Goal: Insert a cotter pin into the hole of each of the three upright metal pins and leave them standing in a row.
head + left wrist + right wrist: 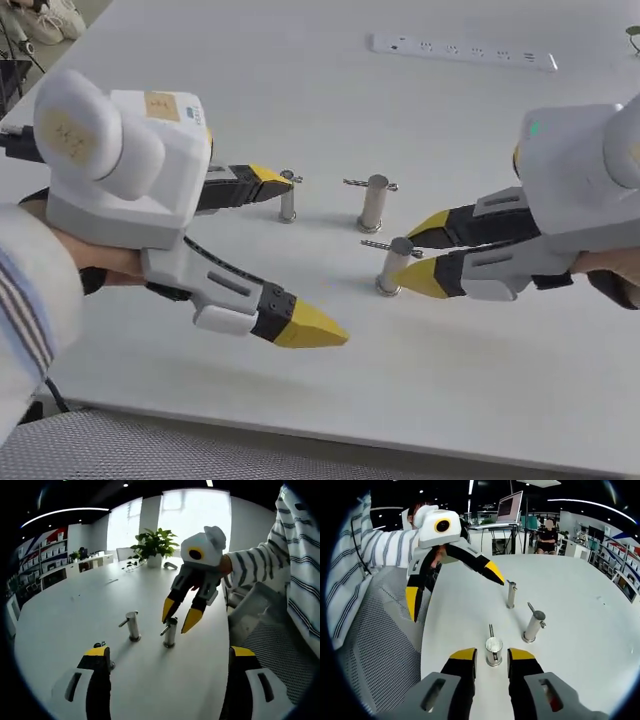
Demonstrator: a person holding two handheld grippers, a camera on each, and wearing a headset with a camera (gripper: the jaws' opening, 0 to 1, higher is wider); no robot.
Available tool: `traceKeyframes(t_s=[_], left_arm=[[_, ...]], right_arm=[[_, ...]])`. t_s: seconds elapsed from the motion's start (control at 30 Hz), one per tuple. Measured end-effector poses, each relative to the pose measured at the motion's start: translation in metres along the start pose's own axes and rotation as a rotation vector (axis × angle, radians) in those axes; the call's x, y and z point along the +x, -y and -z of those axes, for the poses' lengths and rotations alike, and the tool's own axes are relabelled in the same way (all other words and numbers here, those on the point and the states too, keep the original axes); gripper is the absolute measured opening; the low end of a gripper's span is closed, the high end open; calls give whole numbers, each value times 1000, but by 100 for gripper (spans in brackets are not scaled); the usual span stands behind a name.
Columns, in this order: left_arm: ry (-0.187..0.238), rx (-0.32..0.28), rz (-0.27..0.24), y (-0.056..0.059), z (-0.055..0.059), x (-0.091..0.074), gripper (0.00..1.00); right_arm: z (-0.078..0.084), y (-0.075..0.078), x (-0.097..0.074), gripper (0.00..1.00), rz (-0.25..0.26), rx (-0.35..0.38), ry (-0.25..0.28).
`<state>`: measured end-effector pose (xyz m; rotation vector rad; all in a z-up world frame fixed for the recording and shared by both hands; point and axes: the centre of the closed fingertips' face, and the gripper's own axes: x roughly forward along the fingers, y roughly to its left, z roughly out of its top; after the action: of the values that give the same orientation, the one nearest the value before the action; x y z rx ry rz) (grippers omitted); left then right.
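The right gripper has its jaws part open on either side of the near metal pin. In the right gripper view a thin gap shows on each side, so it brackets the pin without clearly clamping it. The left gripper is spread wide and holds nothing, and its far jaw tip lies just beside the left metal pin.

All three pins stand upright on the white tabletop. The left one and the middle metal pin stand side by side, while the near one stands closer to the person, out of line with them. Each seems to carry a cotter pin through its head, though the left pin's is too small to be sure of.

These pins look like solid polished steel: stiff, dense for their bulk and slick. With a narrow flanged foot, they probably tip easily. The best hold is likely low on the bare shank, squarely across it and below the cross-hole. The cotter pins are thin, light wire that could bend or slide out if squeezed or knocked, so keep the jaws off them.
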<state>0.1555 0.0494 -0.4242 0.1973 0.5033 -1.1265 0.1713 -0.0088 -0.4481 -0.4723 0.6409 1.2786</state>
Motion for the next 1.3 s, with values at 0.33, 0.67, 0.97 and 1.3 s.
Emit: traceKeyframes(t_s=[0.33, 0.67, 0.97, 1.3], left_arm=[[-2, -60, -22, 2, 12, -11, 99], [-3, -75, -16, 9, 15, -15, 99], [-21, -76, -6, 15, 17, -16, 99], [-9, -94, -46, 10, 15, -21, 99]], right_arm=[[0, 1, 9, 18, -17, -1, -13], [1, 0, 12, 10, -33, -9, -11], [1, -1, 12, 9, -67, -70, -25], [-4, 10, -4, 8, -73, -110, -12]])
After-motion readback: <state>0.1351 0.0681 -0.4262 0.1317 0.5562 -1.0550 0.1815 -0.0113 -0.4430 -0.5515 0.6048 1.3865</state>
